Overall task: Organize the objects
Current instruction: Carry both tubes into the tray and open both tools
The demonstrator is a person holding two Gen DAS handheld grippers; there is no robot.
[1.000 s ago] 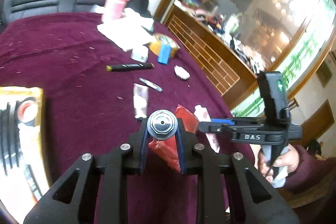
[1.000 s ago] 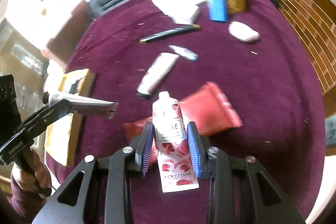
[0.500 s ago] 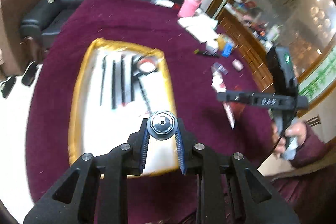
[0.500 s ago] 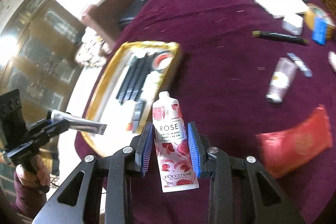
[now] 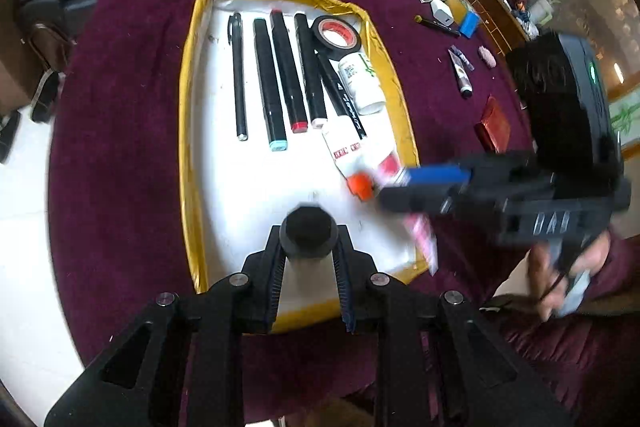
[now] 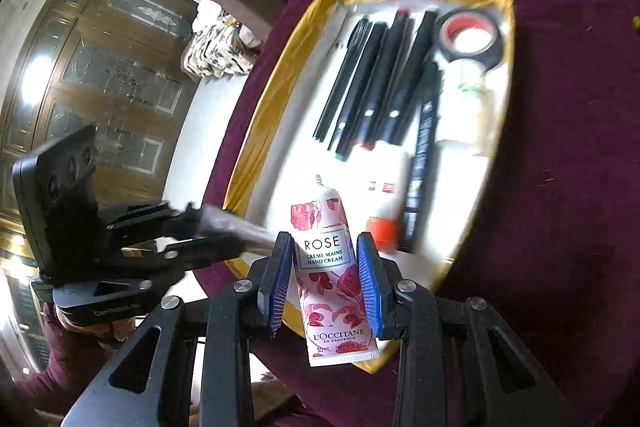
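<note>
Hand cream tube [image 6: 334, 279] clamped in right gripper [image 6: 328, 281], hanging over near end of gold-rimmed tray [image 6: 276, 87] on table [image 6: 560, 147]. Grey capped tube [image 5: 308, 227] pinched in left gripper [image 5: 310, 279], also above tray. Carry step, judging by position; next, lower onto bare white floor, then release. Tray holds markers [image 5: 276, 83], tape roll [image 5: 338, 37], white bottle [image 5: 362, 83], orange-capped tube [image 5: 352, 163].

Right gripper [image 6: 327, 283] fingers [image 6: 366, 283] clamp rose hand-cream tube [image 6: 332, 279] over gold-rimmed tray [image 6: 280, 83].
</note>
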